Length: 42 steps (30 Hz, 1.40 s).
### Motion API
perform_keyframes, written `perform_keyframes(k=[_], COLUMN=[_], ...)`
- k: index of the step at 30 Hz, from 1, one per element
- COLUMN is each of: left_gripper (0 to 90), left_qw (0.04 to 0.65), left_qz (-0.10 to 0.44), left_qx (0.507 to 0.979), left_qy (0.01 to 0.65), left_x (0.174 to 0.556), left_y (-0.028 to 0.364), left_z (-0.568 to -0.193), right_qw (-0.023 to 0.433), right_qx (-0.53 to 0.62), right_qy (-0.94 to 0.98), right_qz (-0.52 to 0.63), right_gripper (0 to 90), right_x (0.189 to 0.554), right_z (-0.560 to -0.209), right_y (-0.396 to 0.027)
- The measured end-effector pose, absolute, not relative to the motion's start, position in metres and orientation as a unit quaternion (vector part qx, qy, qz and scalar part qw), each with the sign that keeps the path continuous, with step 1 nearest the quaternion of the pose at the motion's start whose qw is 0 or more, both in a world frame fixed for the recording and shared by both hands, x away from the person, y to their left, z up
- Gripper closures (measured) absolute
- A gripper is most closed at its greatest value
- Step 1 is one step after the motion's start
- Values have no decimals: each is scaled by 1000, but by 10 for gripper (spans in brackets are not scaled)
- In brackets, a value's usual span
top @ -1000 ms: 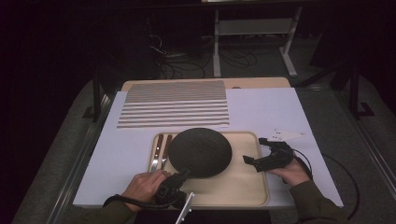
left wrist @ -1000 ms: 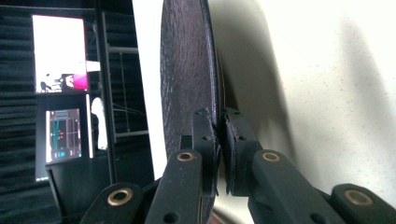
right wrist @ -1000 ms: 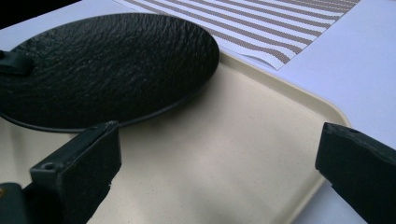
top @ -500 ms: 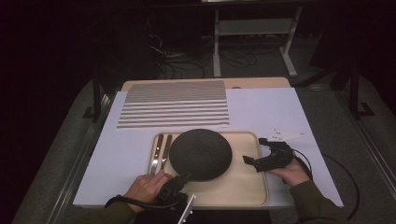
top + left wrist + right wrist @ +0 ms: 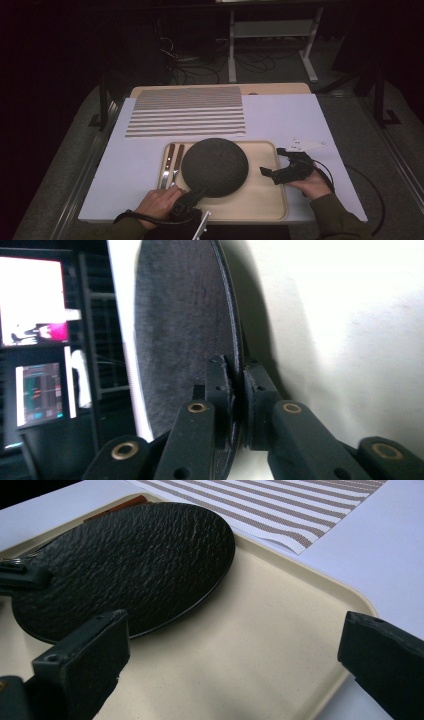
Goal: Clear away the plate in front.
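A round black textured plate [image 5: 215, 166] lies on the cream tray [image 5: 260, 200], slightly raised at its near edge. My left gripper [image 5: 192, 196] holds that near rim. In the left gripper view the two pads [image 5: 220, 385] press on the plate's edge [image 5: 180, 330]. Its jaws have just eased open a touch, with the rim still between them. My right gripper [image 5: 274, 161] hovers over the tray's right half, open wide. In the right gripper view nothing lies between the fingers of my right gripper [image 5: 235, 635]; the plate [image 5: 130, 560] sits beyond them on the tray [image 5: 280, 595].
Wooden-handled cutlery [image 5: 171, 162] lies in the tray's left end beside the plate. A striped placemat [image 5: 187, 112] covers the far part of the white sheet [image 5: 280, 115]. A small paper scrap [image 5: 305, 145] sits right of the tray.
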State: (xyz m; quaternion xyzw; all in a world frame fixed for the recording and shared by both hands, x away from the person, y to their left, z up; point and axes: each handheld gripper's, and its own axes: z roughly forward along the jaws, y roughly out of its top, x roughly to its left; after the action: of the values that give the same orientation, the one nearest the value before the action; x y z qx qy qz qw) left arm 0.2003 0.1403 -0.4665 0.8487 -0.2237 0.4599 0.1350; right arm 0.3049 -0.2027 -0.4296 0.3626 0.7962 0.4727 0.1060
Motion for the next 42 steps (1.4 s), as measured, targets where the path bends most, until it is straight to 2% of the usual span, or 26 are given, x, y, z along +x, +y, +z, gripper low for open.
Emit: perform_keyframes(k=[3, 10, 21, 32, 42], left_gripper=[823, 719, 644, 625, 605], left_qw=[142, 152, 159, 143, 152], left_qz=[457, 455, 457, 470, 492], left_qx=[850, 847, 844, 845, 841], left_qy=[-222, -229, -230, -210, -167], left_x=[201, 203, 206, 209, 222], left_y=[141, 147, 164, 186, 204], left_z=[-466, -460, -454, -449, -442], right_qw=[105, 105, 106, 105, 103], right_qx=[364, 364, 365, 365, 364], right_qy=[795, 795, 796, 796, 797], right_qz=[473, 474, 471, 471, 471], right_gripper=[0, 0, 0, 0, 0], right_x=[305, 304, 304, 305, 307], right_z=[-429, -429, -429, -430, -431], right_y=[-203, -204, -203, -202, -200])
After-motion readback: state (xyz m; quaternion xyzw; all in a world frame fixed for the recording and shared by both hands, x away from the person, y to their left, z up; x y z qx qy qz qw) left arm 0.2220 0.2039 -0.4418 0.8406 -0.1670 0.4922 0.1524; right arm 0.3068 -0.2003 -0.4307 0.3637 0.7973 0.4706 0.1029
